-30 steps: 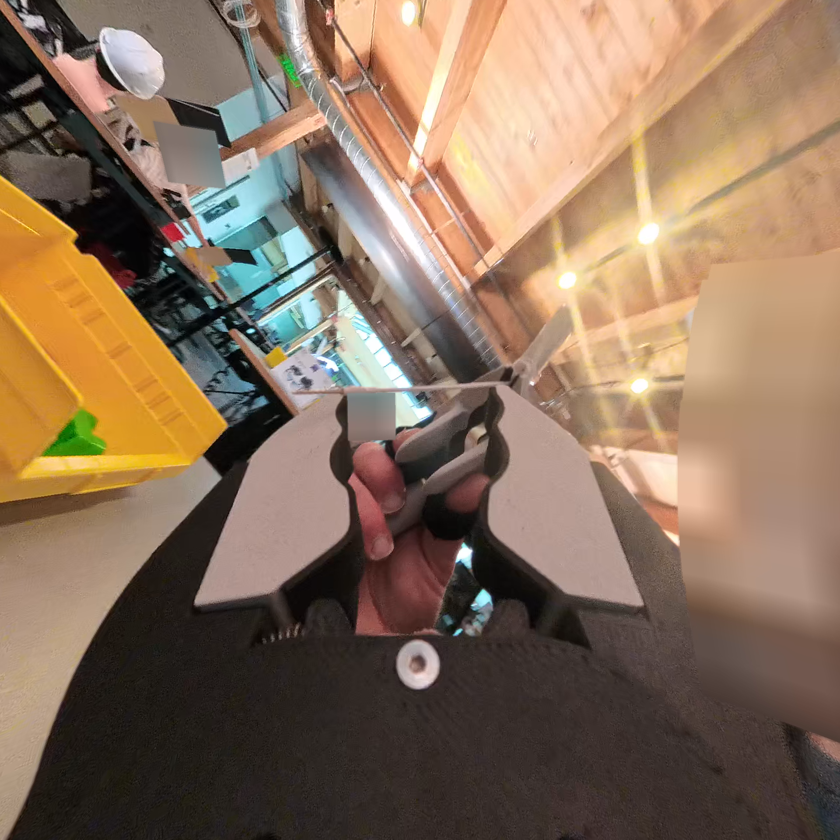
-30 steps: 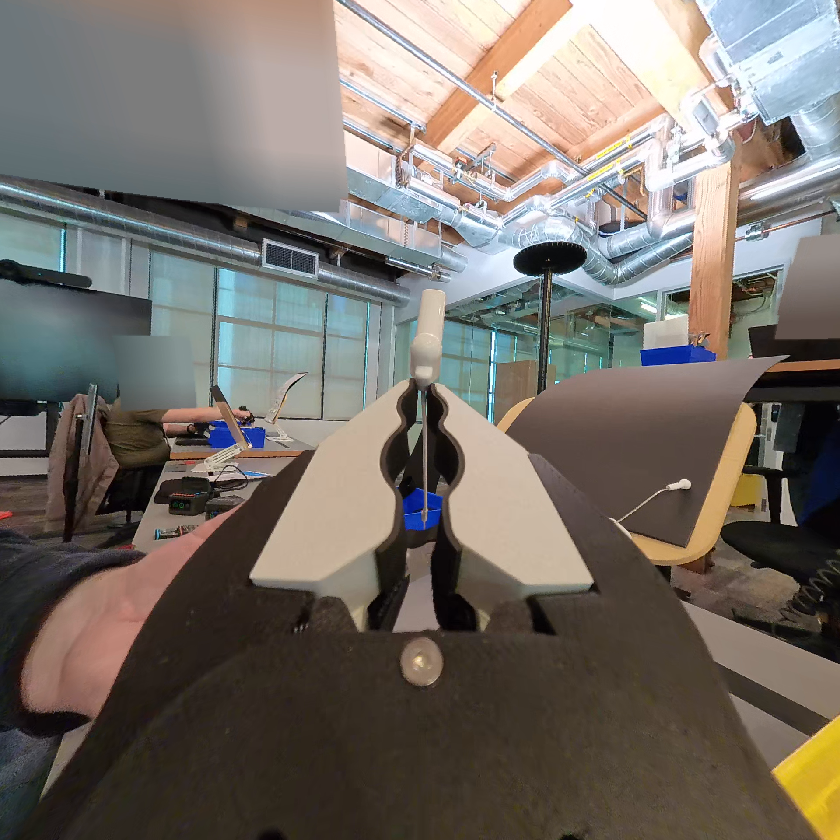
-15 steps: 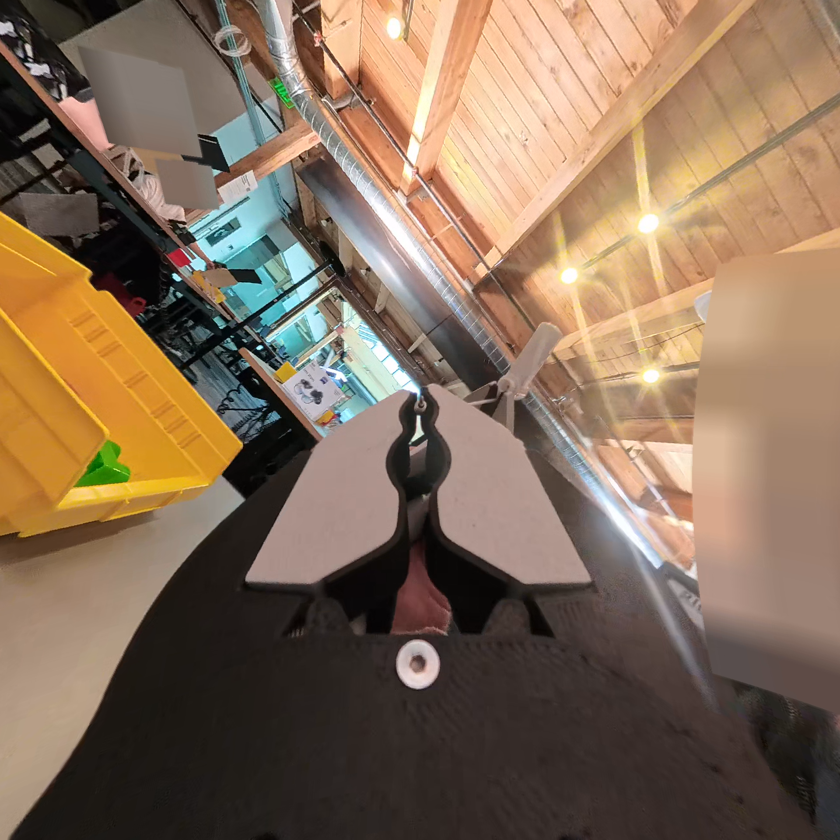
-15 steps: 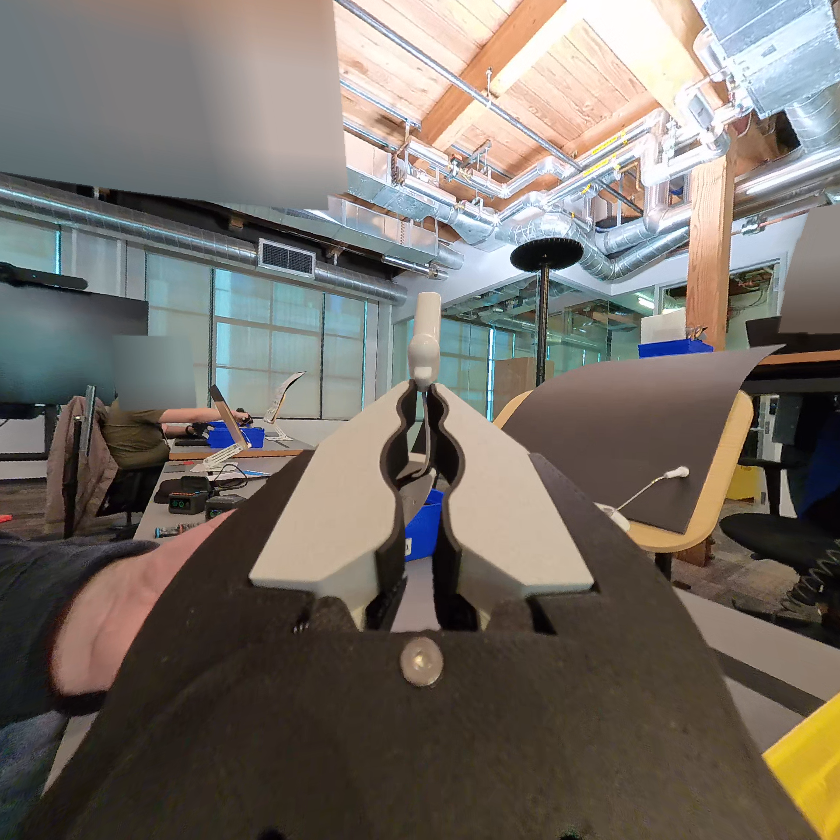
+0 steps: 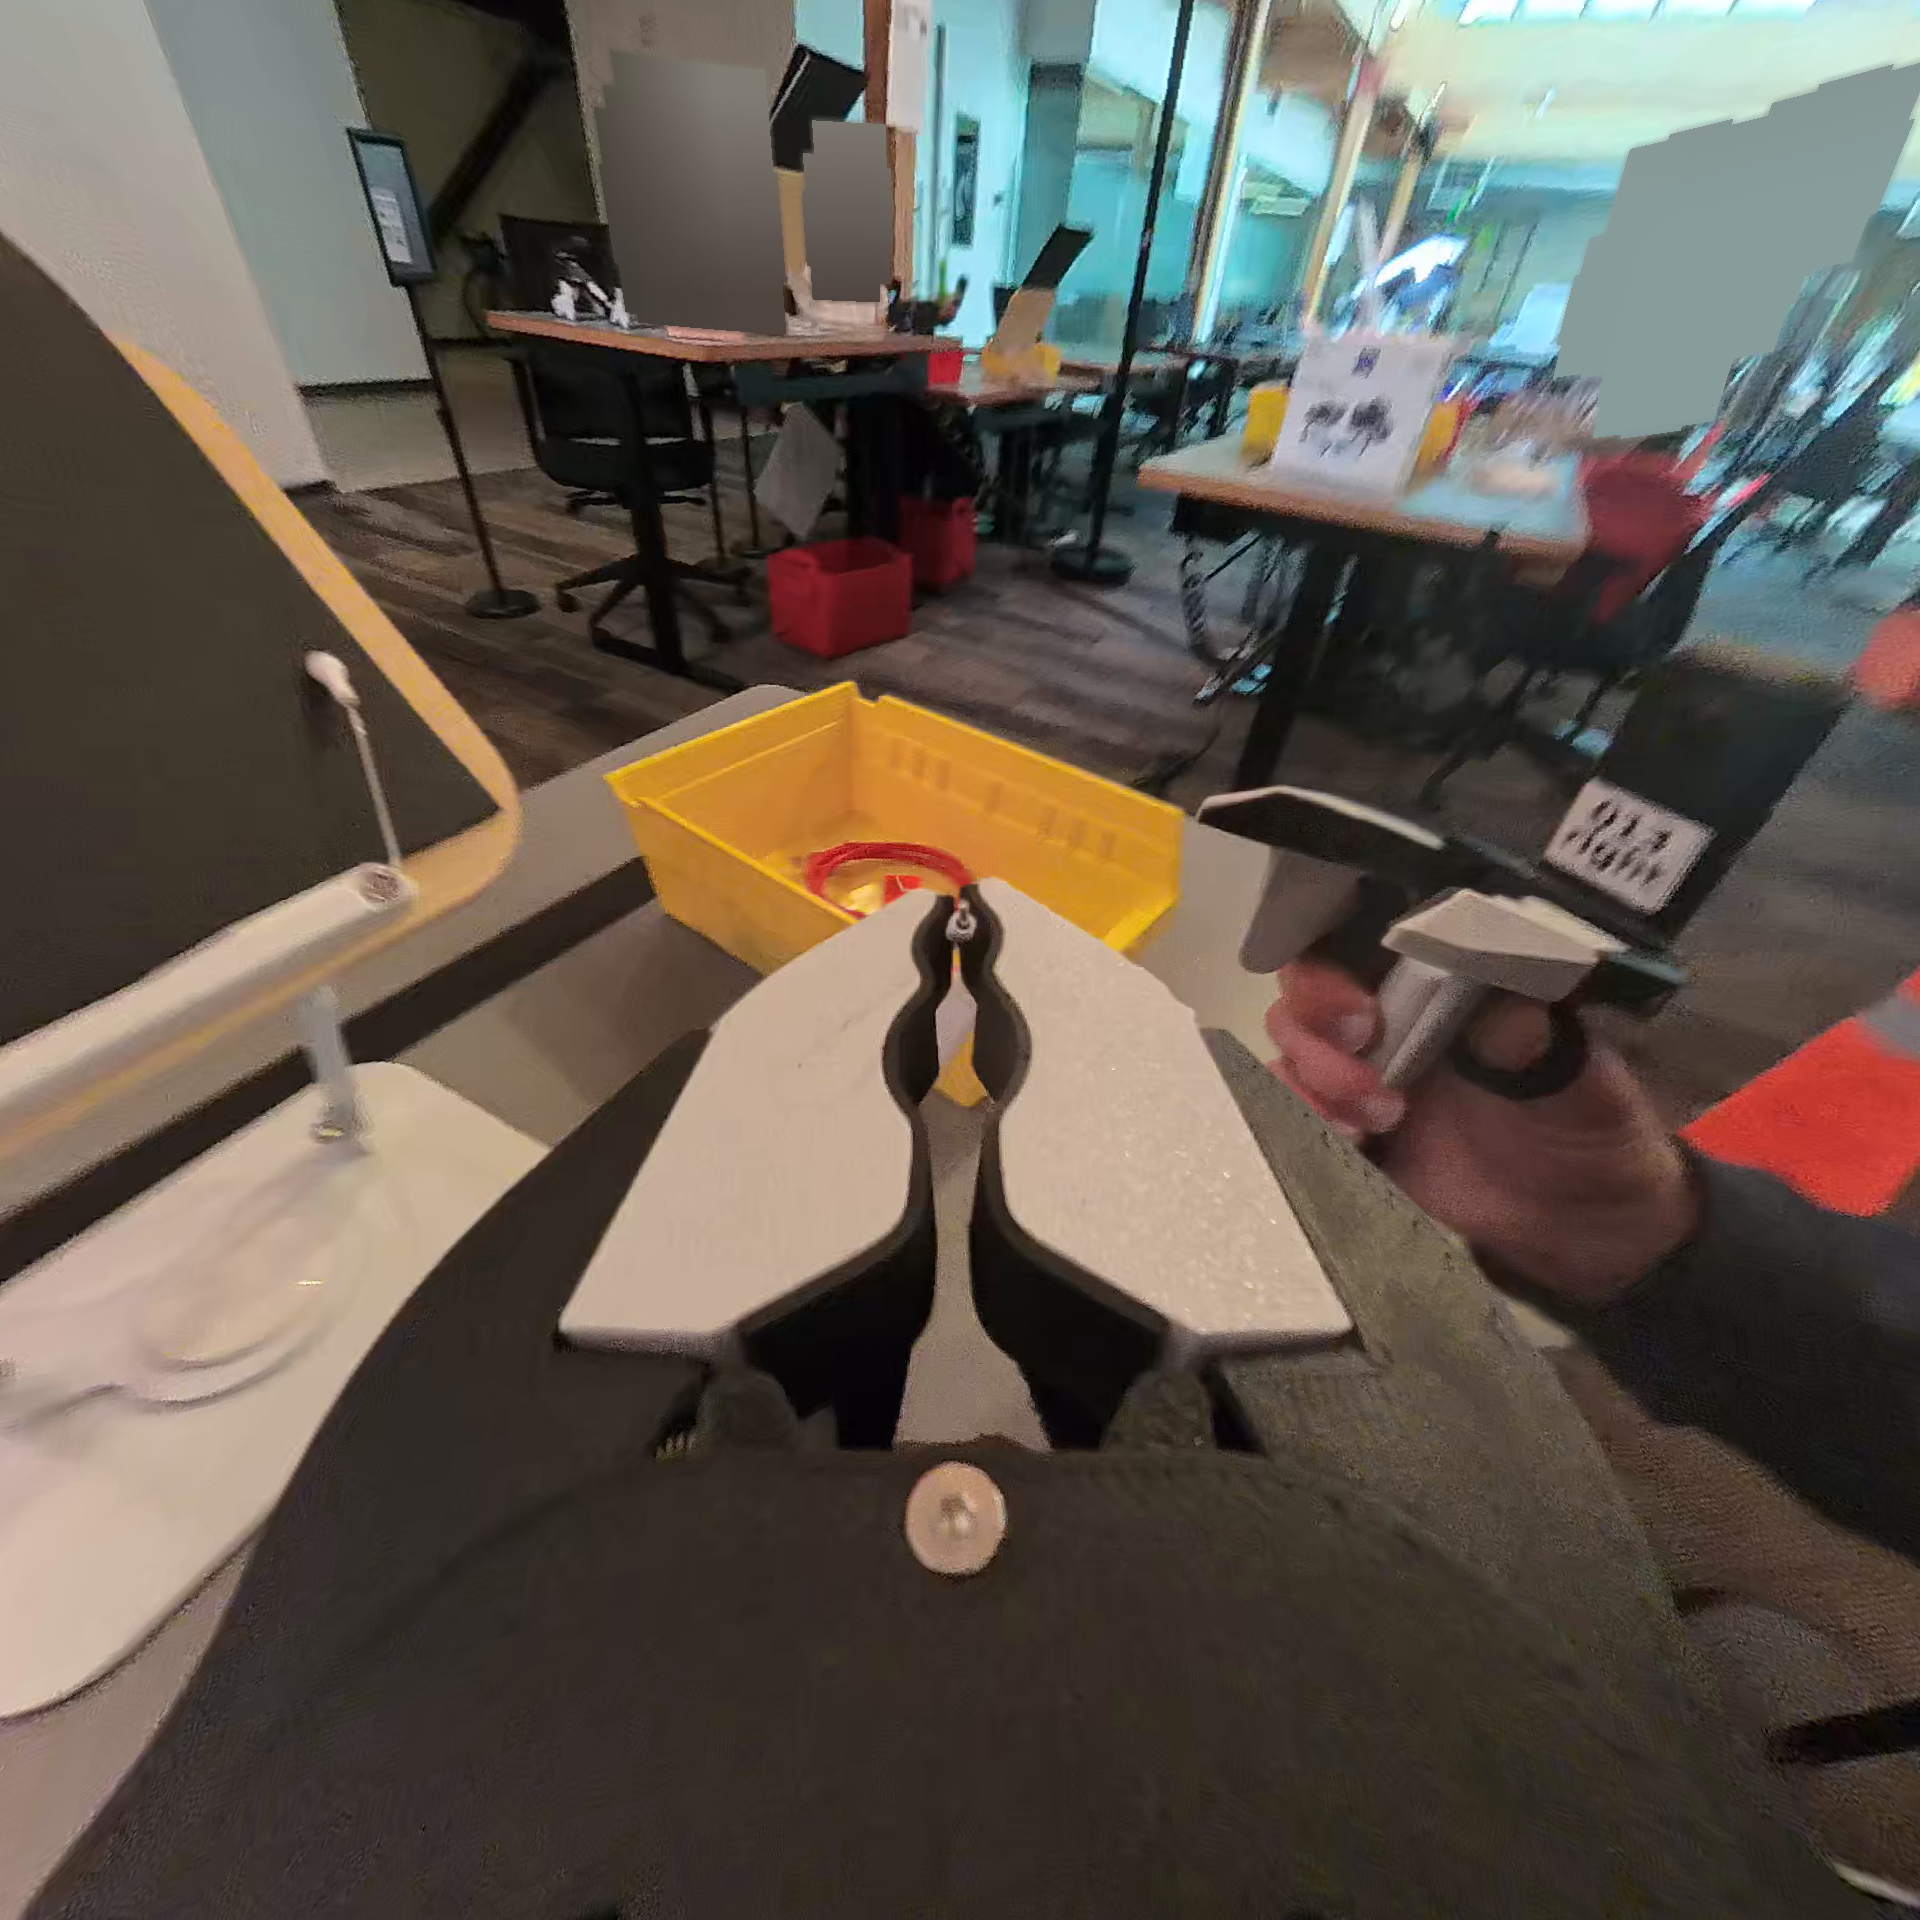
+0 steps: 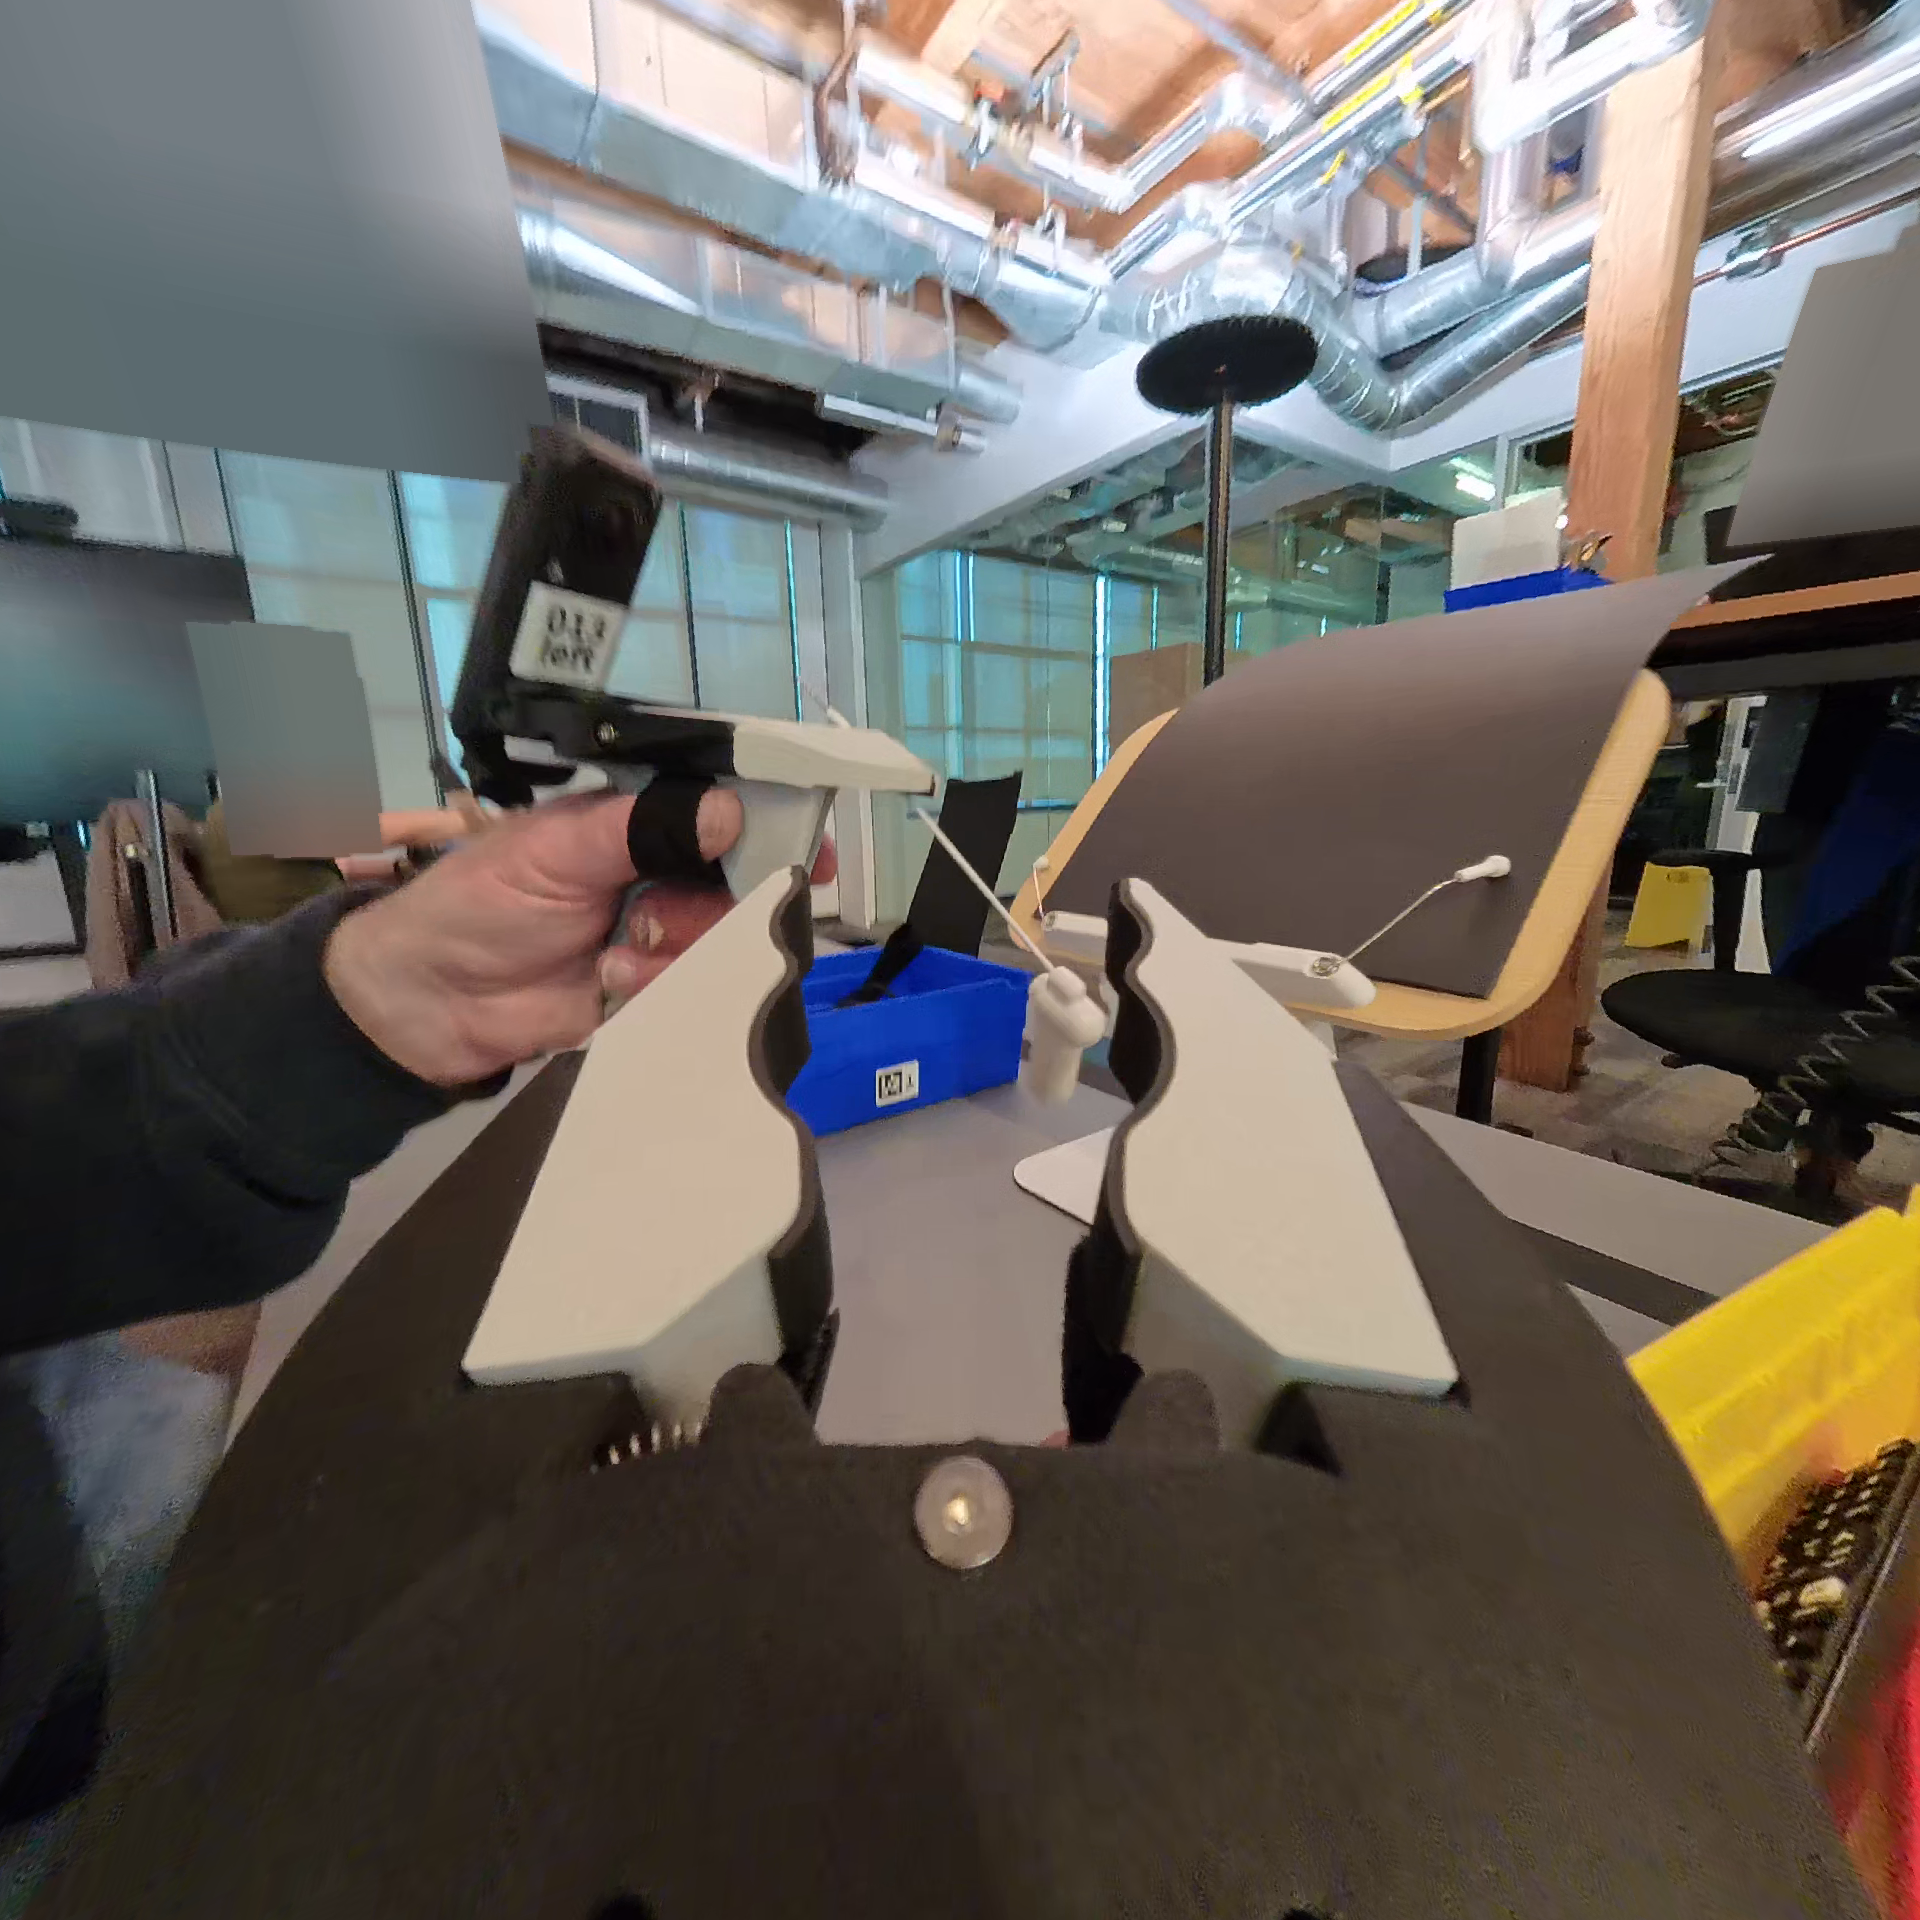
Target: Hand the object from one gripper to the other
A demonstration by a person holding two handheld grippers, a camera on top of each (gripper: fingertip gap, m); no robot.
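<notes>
One yellow bin (image 5: 1049,821) with red cable (image 5: 883,868); left jaws pinching pin tool (image 6: 1055,1023), right jaws spread.

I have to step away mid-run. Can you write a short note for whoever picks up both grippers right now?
Left gripper: jaws shut on the thin shaft of the white-handled pin. The handle hangs below, in the air.
Right gripper: jaws open, empty, and apart from the pin.
Done: the pin hangs from the left gripper alone, so the handoff looks complete.
Left: probably only setting the pin down. The yellow bin sits on the table just ahead of the left gripper.
</notes>
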